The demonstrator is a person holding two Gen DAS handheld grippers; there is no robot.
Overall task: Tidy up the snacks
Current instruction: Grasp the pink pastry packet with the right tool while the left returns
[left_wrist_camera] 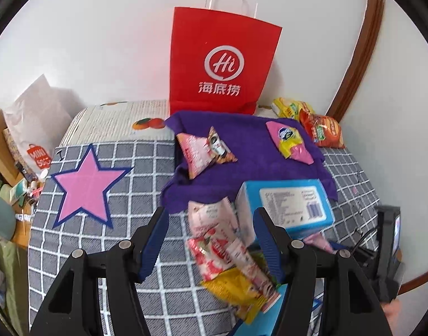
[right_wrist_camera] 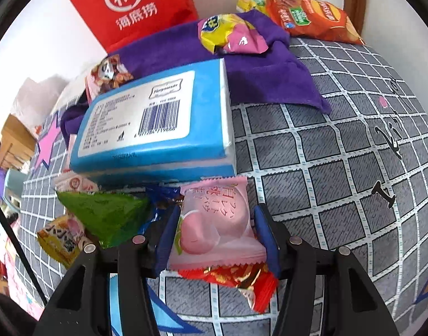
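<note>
A grid-patterned bed (right_wrist_camera: 340, 154) carries scattered snacks — the right gripper (right_wrist_camera: 216, 233) has its jaws bracketing the pink peach packet (right_wrist_camera: 214, 224), long axis along them; left gripper (left_wrist_camera: 211, 243) gapes, empty.

The right gripper (right_wrist_camera: 214, 232) has its jaws closed against the sides of a pink peach packet (right_wrist_camera: 214, 224). A red wrapper (right_wrist_camera: 239, 277) lies beneath it on the checked cloth (right_wrist_camera: 340, 168). Just beyond sits a blue box (right_wrist_camera: 157, 123), a green packet (right_wrist_camera: 107, 215) to its left.
</note>
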